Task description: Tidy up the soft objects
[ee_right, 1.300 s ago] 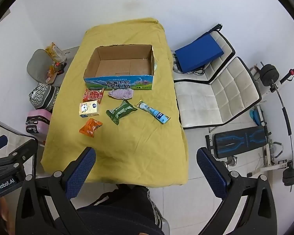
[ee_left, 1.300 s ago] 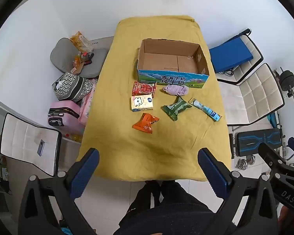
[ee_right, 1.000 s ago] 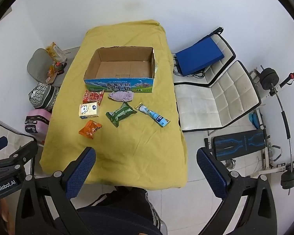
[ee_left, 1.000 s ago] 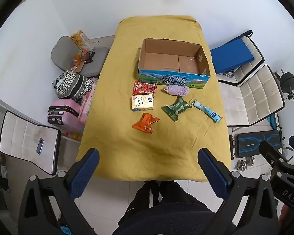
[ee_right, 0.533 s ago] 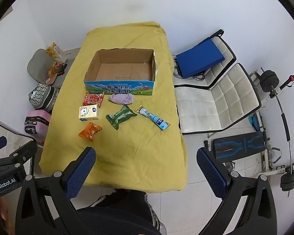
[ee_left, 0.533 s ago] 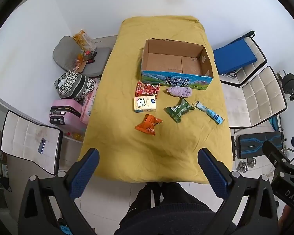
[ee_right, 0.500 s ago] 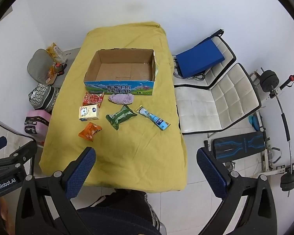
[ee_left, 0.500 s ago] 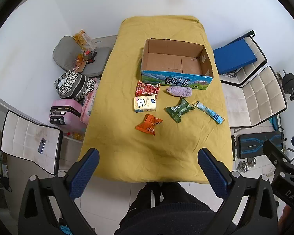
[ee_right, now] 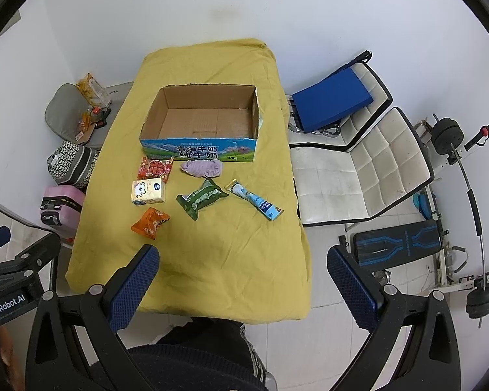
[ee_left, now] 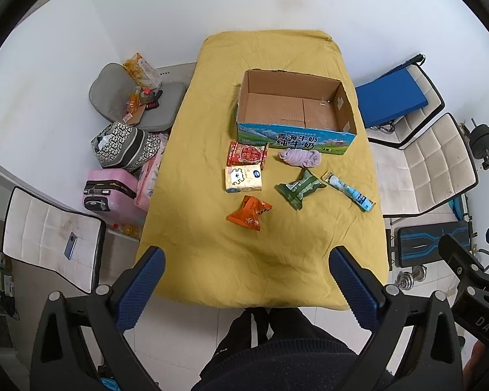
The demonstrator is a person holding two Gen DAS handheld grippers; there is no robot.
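Cardboard box [ee_left: 295, 110] sits open-topped on the wrinkled yellow cloth [ee_left: 212, 254], corrugated floor bare. Just in front of its printed wall: a crumpled lilac cloth bundle [ee_left: 300, 157] and a glossy red packet [ee_left: 247, 153]. Further in front of the box lie a soft rectangular tissue pack [ee_left: 244, 179], a crinkled green pouch [ee_left: 300, 189], a slim blue tube-shaped packet [ee_left: 348, 191] and an orange bag [ee_left: 249, 213] (pinched at the middle). Left gripper [ee_left: 246, 288] and right gripper [ee_right: 243, 288] both hover spread wide, holding nothing, well short of the box.
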